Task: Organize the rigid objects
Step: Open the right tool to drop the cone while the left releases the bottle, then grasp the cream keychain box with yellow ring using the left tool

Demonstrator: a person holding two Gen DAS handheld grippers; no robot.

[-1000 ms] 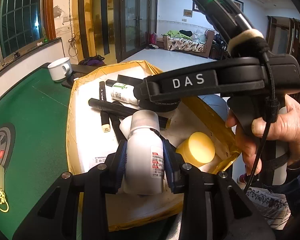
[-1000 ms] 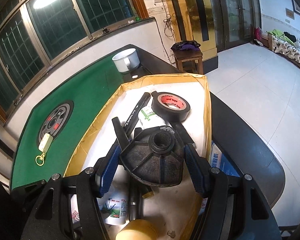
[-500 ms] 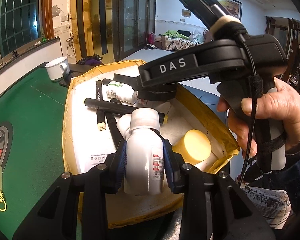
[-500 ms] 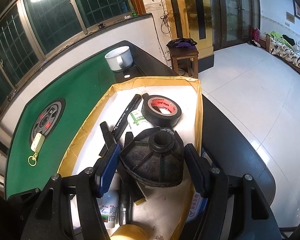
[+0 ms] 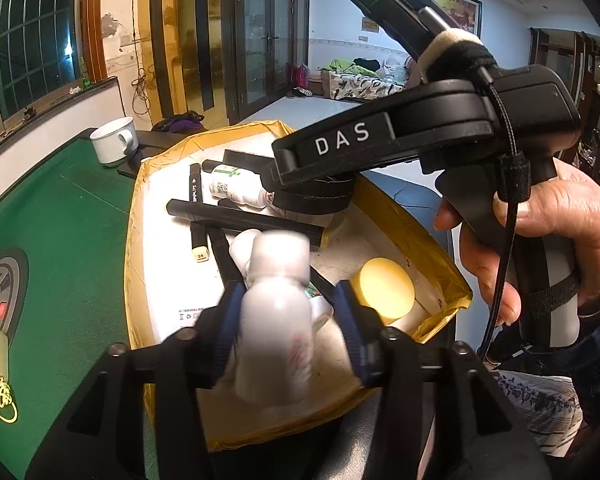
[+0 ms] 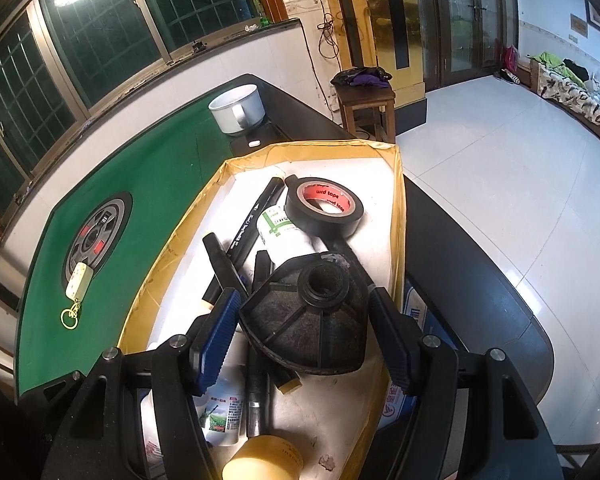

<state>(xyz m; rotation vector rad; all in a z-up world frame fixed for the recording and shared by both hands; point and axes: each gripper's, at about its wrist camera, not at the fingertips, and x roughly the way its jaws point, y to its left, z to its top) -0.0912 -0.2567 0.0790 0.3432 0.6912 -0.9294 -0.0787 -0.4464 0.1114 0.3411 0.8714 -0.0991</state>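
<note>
Left wrist view: white plastic bottle [image 5: 274, 316], motion-blurred, rounded cap up, a red-printed label on its side.
Bottle place: over the near end of the yellow-rimmed box [image 5: 134, 248], between the blue pads.
Left gripper [image 5: 288, 332]: jaws opening; a gap shows at the right pad, so the bottle sits loose between them.
Right gripper [image 6: 302, 332]: black fan-shaped plastic part [image 6: 310, 320], ribbed, with a round threaded collar, sits between the pads; left pad looks apart from it, right side hard to judge, so I cannot tell whether it is held.
Box contents: black tape roll [image 6: 324, 210] with red core near the far right corner, black markers, labelled white bottle, yellow cap [image 5: 386, 288].
Green tabletop [image 6: 112, 184]: white cup [image 6: 238, 108] at the far edge, key fob [image 6: 76, 282] near the left edge.
</note>
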